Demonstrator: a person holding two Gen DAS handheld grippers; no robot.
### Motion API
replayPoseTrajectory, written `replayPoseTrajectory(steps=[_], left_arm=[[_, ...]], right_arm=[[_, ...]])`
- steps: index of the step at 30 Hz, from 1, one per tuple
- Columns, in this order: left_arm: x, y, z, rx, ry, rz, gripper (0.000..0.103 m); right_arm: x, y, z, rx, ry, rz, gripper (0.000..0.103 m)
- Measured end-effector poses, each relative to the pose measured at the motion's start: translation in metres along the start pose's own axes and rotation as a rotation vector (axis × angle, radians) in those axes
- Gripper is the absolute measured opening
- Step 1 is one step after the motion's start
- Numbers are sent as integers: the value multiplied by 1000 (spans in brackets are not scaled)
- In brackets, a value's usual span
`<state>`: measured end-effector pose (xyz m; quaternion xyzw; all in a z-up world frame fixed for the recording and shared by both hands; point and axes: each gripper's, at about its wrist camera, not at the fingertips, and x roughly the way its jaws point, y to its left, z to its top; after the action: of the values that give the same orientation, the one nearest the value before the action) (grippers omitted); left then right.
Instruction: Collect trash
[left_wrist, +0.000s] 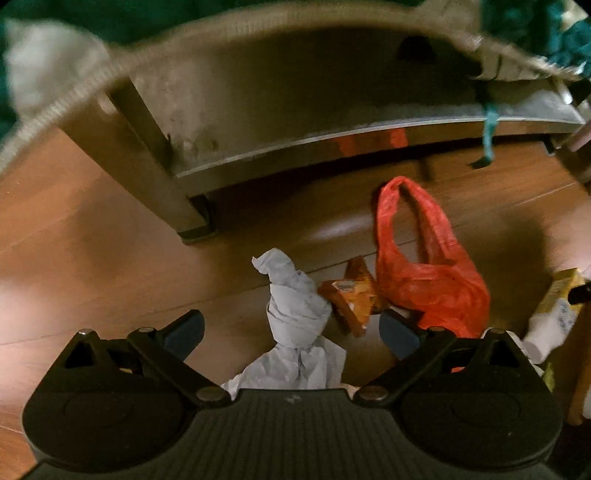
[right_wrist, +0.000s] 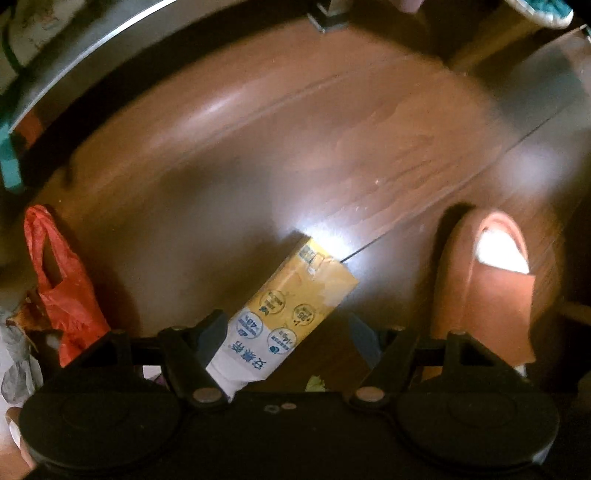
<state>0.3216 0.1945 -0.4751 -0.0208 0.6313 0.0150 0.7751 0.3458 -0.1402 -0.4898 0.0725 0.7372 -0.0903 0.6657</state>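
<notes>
In the left wrist view, my left gripper (left_wrist: 291, 334) is open above the wooden floor, its jaws on either side of a twisted piece of white crumpled paper (left_wrist: 295, 314). An orange snack wrapper (left_wrist: 349, 297) lies just right of the paper, and a red plastic bag (left_wrist: 428, 277) lies beyond it. In the right wrist view, my right gripper (right_wrist: 288, 339) is open around a yellow and white carton (right_wrist: 284, 321) lying on the floor; the jaws do not squeeze it. The carton also shows in the left wrist view (left_wrist: 554, 306). The red bag also shows at the left of the right wrist view (right_wrist: 61, 291).
A low metal shelf (left_wrist: 332, 136) with a leg (left_wrist: 162, 173) stands behind the trash, under a cloth-edged table. A person's foot in a brown slipper (right_wrist: 484, 295) stands right of the carton. Teal fabric strip (left_wrist: 489, 136) hangs at the shelf.
</notes>
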Motion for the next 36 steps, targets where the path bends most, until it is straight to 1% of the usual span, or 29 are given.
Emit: replayPoseTrajectory(steps=[1,6,8,12,15,17,18,22,23,24,26,29,34,36], left_arm=[[7,0,0,1,6,2,100],[32,2,0,-9,46,-10,88],[38,3,0,-12,53,-14,81],[48,5,3,-27,60,-29,71],[53,6,5,-47,66,-44,62],[58,8,6,-55,75,-48,51],[60,9,6,-57,81,-50,48],[64,11,5,-67,86,-60,45],[64,12,5,-72,83,-65,42],[61,15,4,-78,83,-71,42],[60,17,3,-85,84,-82,35],[58,18,2,-90,85,-88,34],[49,17,-1,-90,95,-95,33],[41,16,-2,-91,97,-102,33]], right_arm=[[3,1,0,2,6,2,72],[18,2,4,38,38,8,72],[23,2,6,52,49,16,71],[30,1,11,76,61,21,70],[31,1,15,79,59,16,70],[33,1,16,77,60,13,70],[33,2,15,74,59,11,69],[30,1,12,65,66,16,59],[29,2,13,59,66,13,55],[30,1,13,51,65,10,54],[29,2,13,32,63,-2,48],[25,3,12,-12,60,-29,44],[7,11,10,-95,27,-68,43],[-4,13,9,-110,17,-63,43]])
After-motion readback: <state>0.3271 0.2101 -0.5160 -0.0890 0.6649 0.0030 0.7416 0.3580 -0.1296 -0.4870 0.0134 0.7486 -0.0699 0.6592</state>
